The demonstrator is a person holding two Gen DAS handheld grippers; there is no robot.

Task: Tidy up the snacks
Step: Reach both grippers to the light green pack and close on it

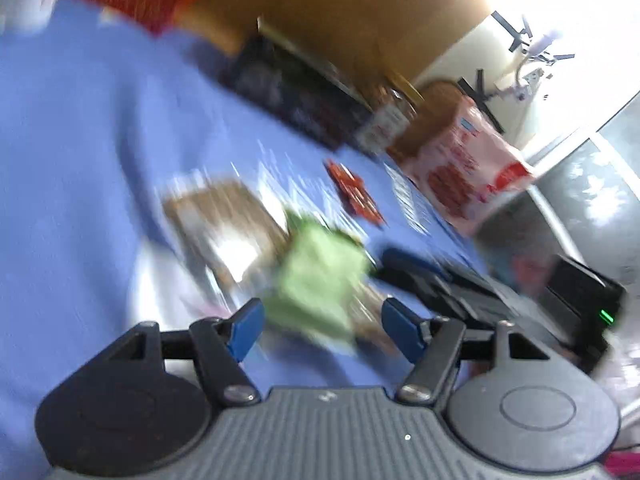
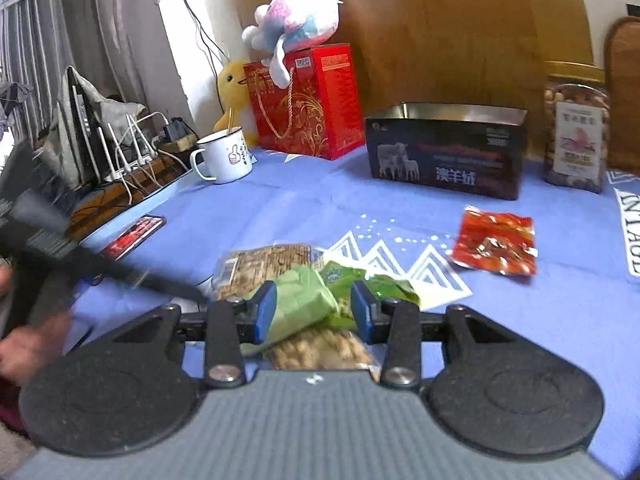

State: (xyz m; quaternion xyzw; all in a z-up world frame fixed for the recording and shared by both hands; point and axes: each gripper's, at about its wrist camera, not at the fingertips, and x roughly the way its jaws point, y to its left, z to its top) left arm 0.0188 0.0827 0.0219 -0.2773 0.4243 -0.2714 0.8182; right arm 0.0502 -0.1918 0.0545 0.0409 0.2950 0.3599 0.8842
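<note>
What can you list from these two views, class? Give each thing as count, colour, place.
tablecloth: one, blue, covers the surface
tin box: one, black, open-topped, far side
gift bag: one, red, back left
plush toy: one, pastel, atop bag
mug: one, white, left
jar: one, clear, right
red packet: one, right of centre
green packets: two, near pile
left hand-held gripper: open
right hand-held gripper: around green packets

I see open blue counter (image 2: 280, 196) between the near snack pile (image 2: 304, 300) and the far black tin (image 2: 446, 146). Far left, a mug (image 2: 224, 154) and red gift box (image 2: 308, 100) block passage; a red packet (image 2: 496, 244) lies right.
</note>
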